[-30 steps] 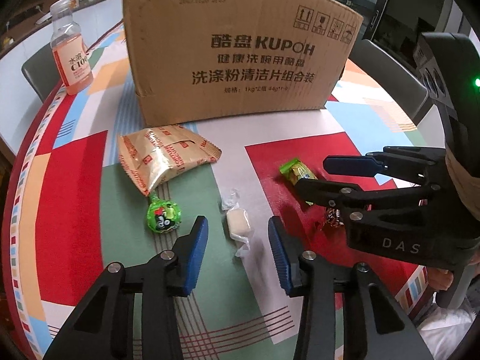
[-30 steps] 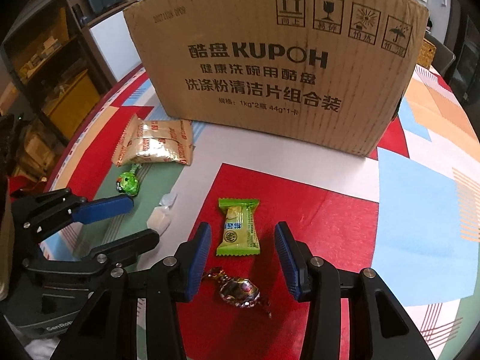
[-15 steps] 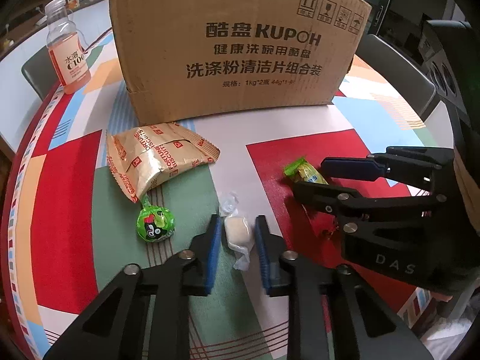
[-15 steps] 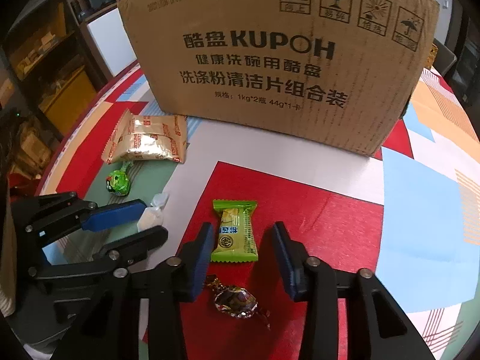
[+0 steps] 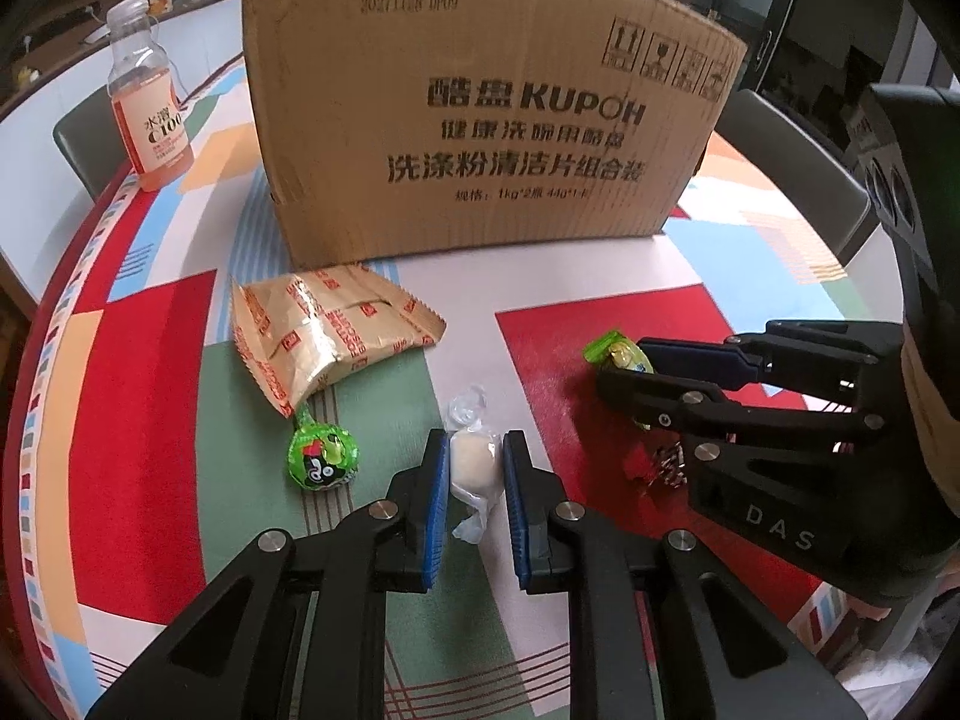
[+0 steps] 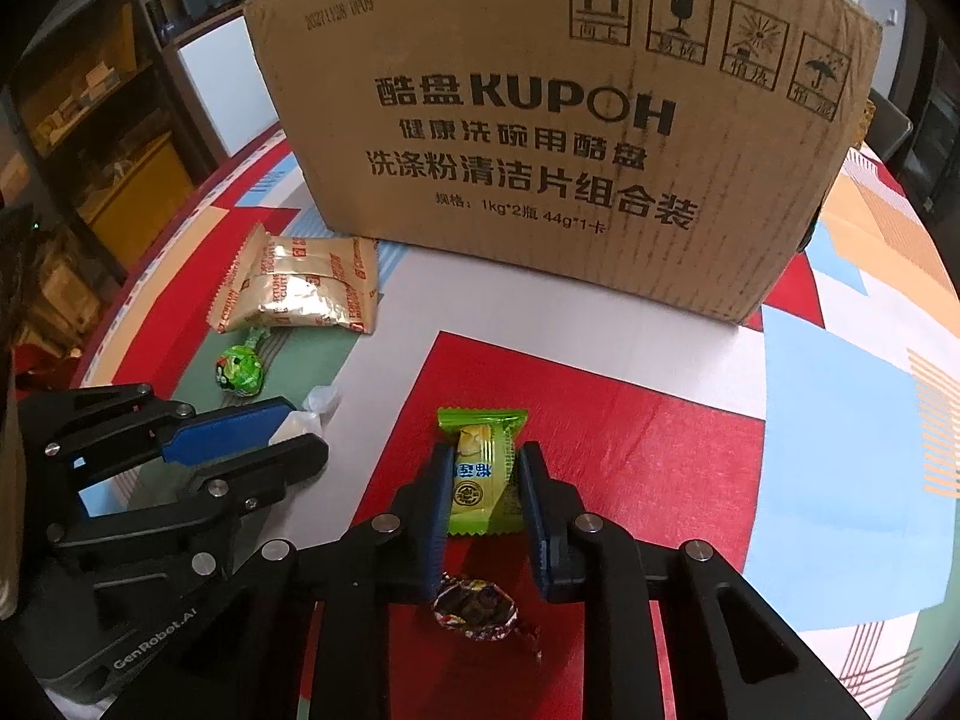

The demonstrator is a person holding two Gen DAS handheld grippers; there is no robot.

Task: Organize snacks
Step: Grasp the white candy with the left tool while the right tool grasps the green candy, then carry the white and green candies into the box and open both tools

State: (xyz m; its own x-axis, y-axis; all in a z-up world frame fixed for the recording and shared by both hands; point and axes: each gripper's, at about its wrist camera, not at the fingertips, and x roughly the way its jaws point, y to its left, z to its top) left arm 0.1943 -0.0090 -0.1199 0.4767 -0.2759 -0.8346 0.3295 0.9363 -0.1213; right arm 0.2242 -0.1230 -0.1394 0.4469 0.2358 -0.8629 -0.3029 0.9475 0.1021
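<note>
Two grips: left gripper (image 5: pixel 475 468) clamps white candy (image 5: pixel 474 461), right gripper (image 6: pixel 483 480) clamps green bar (image 6: pixel 482 468). KUPOH box (image 6: pixel 540 120) at 12 o'clock; C100 bottle (image 5: pixel 150 114) at 10.

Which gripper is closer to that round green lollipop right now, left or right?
Left. The left gripper, shut on the white candy, sits right beside the green lollipop. The right gripper, shut on the green snack packet, is farther off across the table.
</note>
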